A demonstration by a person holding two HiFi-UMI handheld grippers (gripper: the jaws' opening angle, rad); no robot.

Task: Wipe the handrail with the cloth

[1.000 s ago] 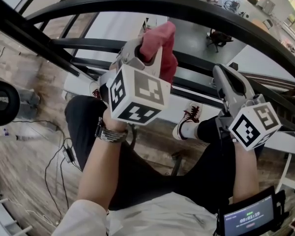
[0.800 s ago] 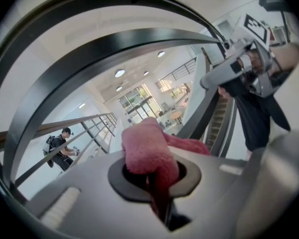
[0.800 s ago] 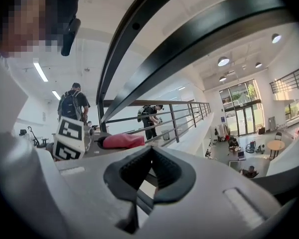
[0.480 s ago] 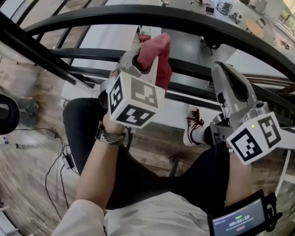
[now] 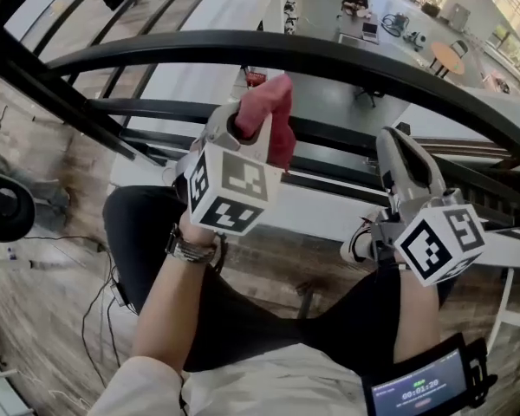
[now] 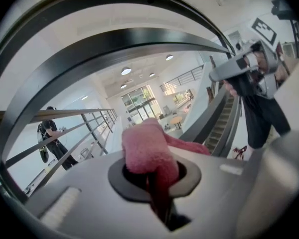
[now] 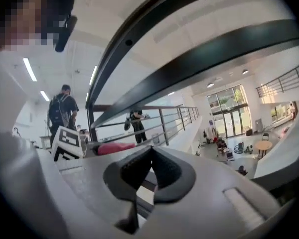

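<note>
A curved black handrail [image 5: 329,55] arcs across the top of the head view. Just below it my left gripper [image 5: 243,121] is shut on a pink-red cloth [image 5: 267,111], which sticks up out of the jaws and folds over to the right. In the left gripper view the cloth [image 6: 144,148] bulges out of that gripper [image 6: 157,183], with the handrail [image 6: 114,44] overhead. My right gripper [image 5: 397,141] sits lower right, under the rail and clear of it. Its jaws meet at the tips with nothing between them [image 7: 150,153]. The cloth [image 7: 114,147] shows to its left.
Thinner black rails [image 5: 329,133] run under the handrail. Beyond them lies a drop to a lower floor with desks and chairs [image 5: 364,24]. My legs and wooden floor with cables [image 5: 95,302] fill the bottom. Two people [image 7: 62,108] stand by a far railing.
The handrail now sits lower in the head view as the camera shifted. Both grippers keep about the same posture under it, and the left still clamps the cloth.
</note>
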